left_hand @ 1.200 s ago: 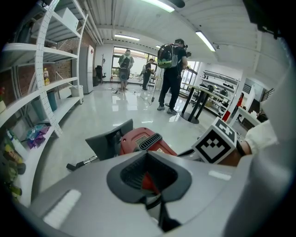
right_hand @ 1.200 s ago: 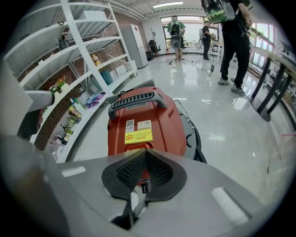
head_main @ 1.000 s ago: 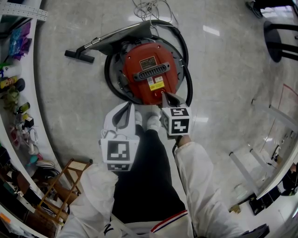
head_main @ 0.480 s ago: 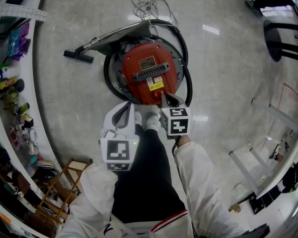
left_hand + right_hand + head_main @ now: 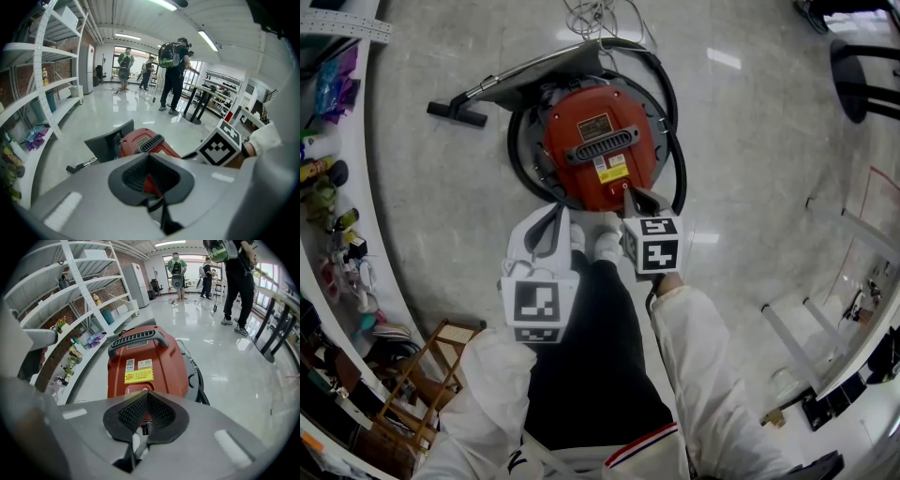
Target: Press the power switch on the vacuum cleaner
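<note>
Pointing at one vacuum cleaner (image 5: 598, 141): left hand-held gripper (image 5: 558, 217), right hand-held gripper (image 5: 632, 195), both clenched empty.

Orange-red on the vacuum cleaner (image 5: 581, 127), black at its handle (image 5: 605, 145) and hose (image 5: 679, 164), yellow on the label (image 5: 614, 170). Black-and-white square markers on the grey left gripper (image 5: 555, 220) and right gripper (image 5: 631, 193) — white sleeves (image 5: 694, 347), black trousers (image 5: 591, 356), pale grey veined floor (image 5: 750, 141).

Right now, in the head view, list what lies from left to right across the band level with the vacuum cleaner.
white shelf → black floor nozzle → red vacuum cleaner → dark chair. The hose wraps round the red vacuum cleaner, so it is left out.
</note>
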